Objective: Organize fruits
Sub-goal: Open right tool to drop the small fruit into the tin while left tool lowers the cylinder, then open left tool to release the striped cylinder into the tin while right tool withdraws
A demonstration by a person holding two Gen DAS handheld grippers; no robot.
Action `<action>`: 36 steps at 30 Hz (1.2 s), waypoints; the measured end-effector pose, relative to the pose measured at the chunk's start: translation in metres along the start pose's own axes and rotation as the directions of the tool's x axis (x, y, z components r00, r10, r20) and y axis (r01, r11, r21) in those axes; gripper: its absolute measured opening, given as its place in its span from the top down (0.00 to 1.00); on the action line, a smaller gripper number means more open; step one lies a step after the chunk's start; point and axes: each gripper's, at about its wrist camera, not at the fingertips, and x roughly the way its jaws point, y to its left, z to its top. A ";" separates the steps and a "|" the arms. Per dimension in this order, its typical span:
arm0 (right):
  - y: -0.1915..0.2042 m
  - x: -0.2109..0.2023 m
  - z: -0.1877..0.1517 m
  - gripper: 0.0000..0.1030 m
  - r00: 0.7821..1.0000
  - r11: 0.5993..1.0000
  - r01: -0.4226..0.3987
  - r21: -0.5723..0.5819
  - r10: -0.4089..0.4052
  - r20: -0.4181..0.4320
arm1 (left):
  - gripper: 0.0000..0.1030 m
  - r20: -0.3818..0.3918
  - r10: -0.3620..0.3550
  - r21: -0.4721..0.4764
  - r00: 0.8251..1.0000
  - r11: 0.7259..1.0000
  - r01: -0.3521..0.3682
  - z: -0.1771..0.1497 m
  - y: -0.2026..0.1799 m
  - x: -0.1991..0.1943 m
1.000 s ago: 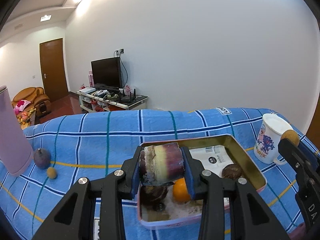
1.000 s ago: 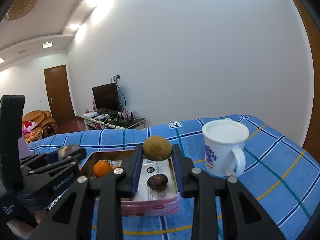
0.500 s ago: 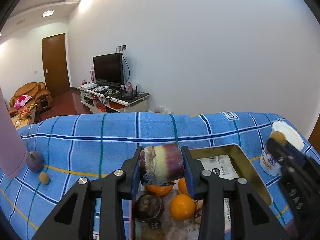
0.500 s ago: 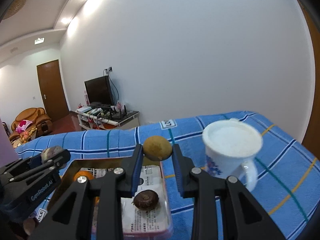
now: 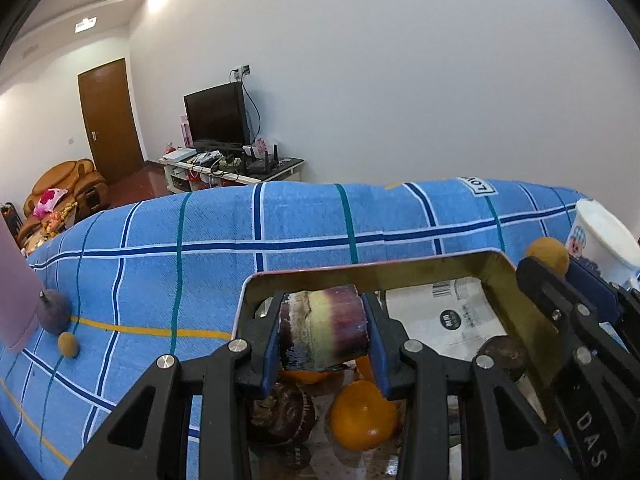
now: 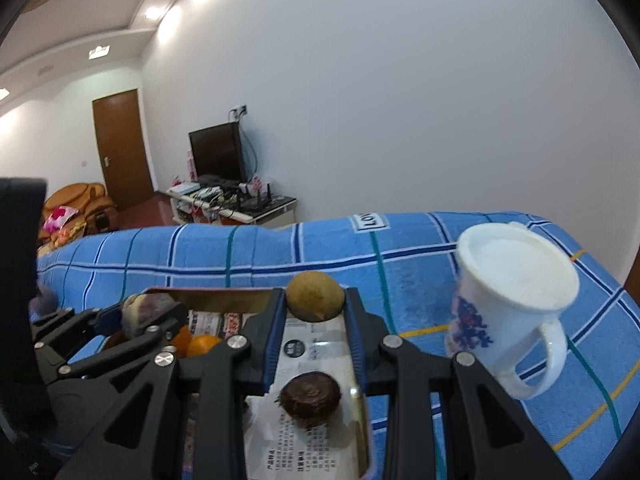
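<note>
My left gripper (image 5: 324,330) is shut on a purple and yellow sugarcane piece (image 5: 323,328) and holds it over the metal tray (image 5: 360,274). Oranges (image 5: 362,416) and a dark fruit (image 5: 280,412) lie in the tray below it. My right gripper (image 6: 315,300) is shut on a small brown round fruit (image 6: 315,296) above the tray's right part, over a dark brown fruit (image 6: 310,399) on printed paper. The right gripper also shows in the left wrist view (image 5: 546,258), and the left gripper shows in the right wrist view (image 6: 146,312).
A white mug (image 6: 510,300) with a blue print stands right of the tray on the blue checked cloth (image 5: 200,248). At the left, a pink bottle (image 5: 12,292), a purple fruit (image 5: 52,312) and a small brown fruit (image 5: 68,344) sit on the cloth.
Both grippers have moved forward and lower over the tray with their fruits still held. The tray and the mug look closer now.
</note>
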 end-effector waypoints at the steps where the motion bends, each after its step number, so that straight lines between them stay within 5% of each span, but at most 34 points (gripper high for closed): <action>1: 0.002 0.001 0.000 0.69 1.000 1.000 -0.005 -0.011 0.005 -0.006 | 0.62 -0.005 0.000 0.001 1.000 1.000 0.000 -0.001 0.000 0.001; 16: 0.006 0.009 -0.001 0.66 0.997 0.998 -0.055 -0.031 0.054 -0.046 | 0.62 -0.003 -0.015 -0.001 1.000 1.000 0.015 -0.002 0.002 0.002; 23: -0.005 0.008 -0.002 0.45 0.998 0.999 -0.046 0.024 0.047 -0.044 | 0.60 0.001 -0.027 -0.014 1.000 1.000 0.027 -0.002 0.006 0.000; 25: -0.008 0.004 -0.002 0.40 0.999 0.999 -0.031 0.032 0.032 -0.025 | 0.55 0.011 -0.017 -0.005 1.000 1.000 0.017 -0.003 0.005 -0.002; 27: -0.012 -0.002 -0.001 0.16 1.000 0.999 -0.025 0.047 0.025 0.001 | 0.32 0.025 -0.017 0.004 1.000 1.000 0.017 -0.003 0.003 -0.007; 29: -0.016 -0.014 0.000 0.05 0.998 0.997 -0.017 0.075 0.012 0.064 | 0.26 0.053 -0.014 0.005 0.998 1.000 0.014 -0.002 0.000 -0.015; 36: -0.023 -0.045 -0.002 0.00 0.966 0.990 0.085 0.116 -0.111 0.236 | 0.25 0.100 0.004 0.015 0.995 1.000 -0.005 -0.001 -0.002 -0.032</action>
